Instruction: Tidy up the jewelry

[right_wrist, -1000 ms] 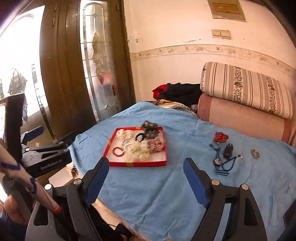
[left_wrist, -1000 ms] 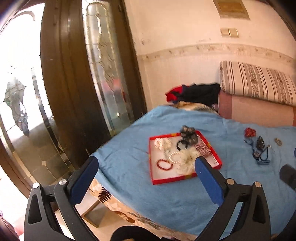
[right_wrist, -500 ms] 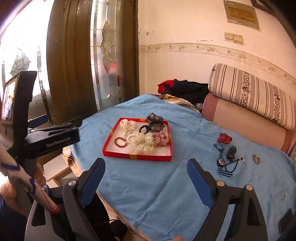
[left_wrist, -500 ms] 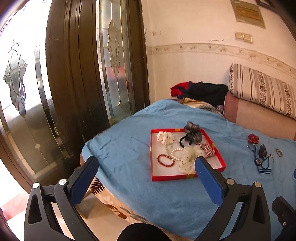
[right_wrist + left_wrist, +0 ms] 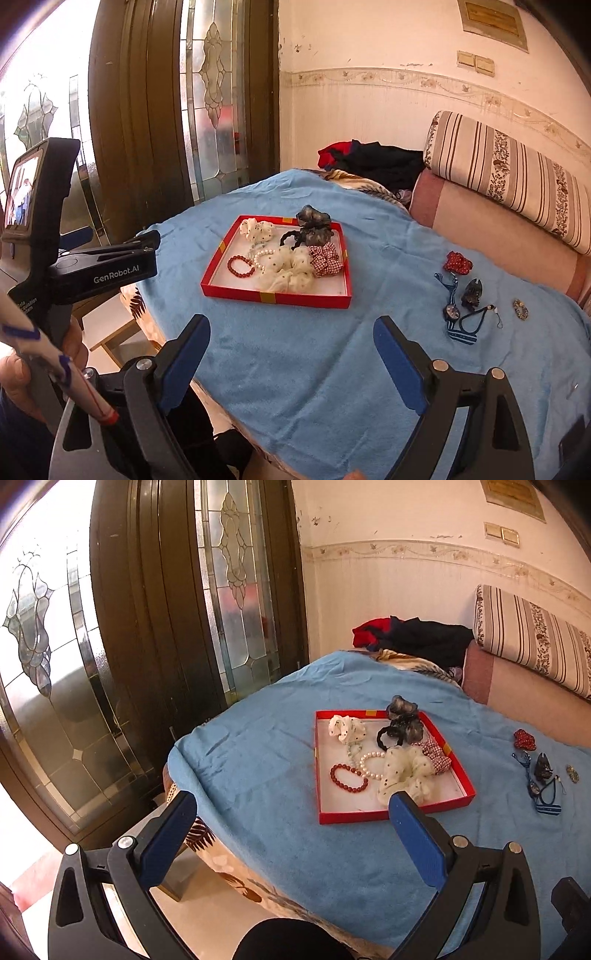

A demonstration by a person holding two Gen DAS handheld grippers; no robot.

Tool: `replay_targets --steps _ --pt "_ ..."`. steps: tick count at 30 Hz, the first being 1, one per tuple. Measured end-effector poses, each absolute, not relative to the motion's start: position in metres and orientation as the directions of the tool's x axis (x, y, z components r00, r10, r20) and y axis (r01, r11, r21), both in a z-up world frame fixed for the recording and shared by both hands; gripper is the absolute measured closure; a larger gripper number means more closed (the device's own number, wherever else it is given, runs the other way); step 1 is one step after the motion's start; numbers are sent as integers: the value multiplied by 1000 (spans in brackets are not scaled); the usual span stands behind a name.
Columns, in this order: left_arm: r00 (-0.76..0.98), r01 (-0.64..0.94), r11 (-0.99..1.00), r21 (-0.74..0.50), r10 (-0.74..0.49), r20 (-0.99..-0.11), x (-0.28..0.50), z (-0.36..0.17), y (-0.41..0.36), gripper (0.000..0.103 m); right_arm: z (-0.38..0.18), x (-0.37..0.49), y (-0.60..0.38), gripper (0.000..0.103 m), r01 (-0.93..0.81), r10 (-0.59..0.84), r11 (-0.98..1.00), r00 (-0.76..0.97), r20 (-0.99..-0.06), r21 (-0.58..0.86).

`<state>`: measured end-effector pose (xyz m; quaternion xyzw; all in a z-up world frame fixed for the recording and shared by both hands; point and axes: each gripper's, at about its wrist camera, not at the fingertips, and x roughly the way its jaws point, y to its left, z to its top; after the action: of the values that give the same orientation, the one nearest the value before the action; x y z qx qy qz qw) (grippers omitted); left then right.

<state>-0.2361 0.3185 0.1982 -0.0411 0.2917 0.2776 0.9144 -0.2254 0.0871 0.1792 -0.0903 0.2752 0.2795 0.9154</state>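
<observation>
1. Two pairs of tongs, both mine, both carried above the near edge of the bed. My left tongs and my right tongs each stand spread wide, blue pads far apart, gripping nothing and touching nothing.

2. One shallow red cardboard tray with a white floor, lying on the blue towelling bedspread. Contents:
   - a red bead bracelet;
   - a white pearl bracelet;
   - a large cream dotted scrunchie, touching the pearls;
   - a red-and-white check scrunchie;
   - a grey gauze scrunchie against the far rim;
   - a black hair tie.

3. One loose group still on the bedspread, well apart from the tray on my right:
   - a red dotted fabric piece;
   - a dark claw clip;
   - a blue cord with a round pendant;
   - a small pale brooch, too small to identify further.

4. Step in hand, as I judge it: reach for the loose group with my right tongs, which are nearer.
   - Take one piece at a time.
   - Come down over the clip or the red fabric with one pad on each side, and close on the body of the piece, not on the towelling.
   - The cord looks tangled with its neighbours, so lift slowly and watch for anything trailing.
   - Set each piece on bare tray floor, near the front rim.
</observation>
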Motion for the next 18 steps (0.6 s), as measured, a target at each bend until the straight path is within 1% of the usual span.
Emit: replay_targets --steps 9,18 --pt "658 -538 838 91 485 -576 -232 193 322 0 176 -223 90 10 -560 458 828 688 -563 -11" --pt "652 -545 833 96 493 -576 -232 190 322 0 171 -221 92 10 -560 459 829 681 -570 -1"
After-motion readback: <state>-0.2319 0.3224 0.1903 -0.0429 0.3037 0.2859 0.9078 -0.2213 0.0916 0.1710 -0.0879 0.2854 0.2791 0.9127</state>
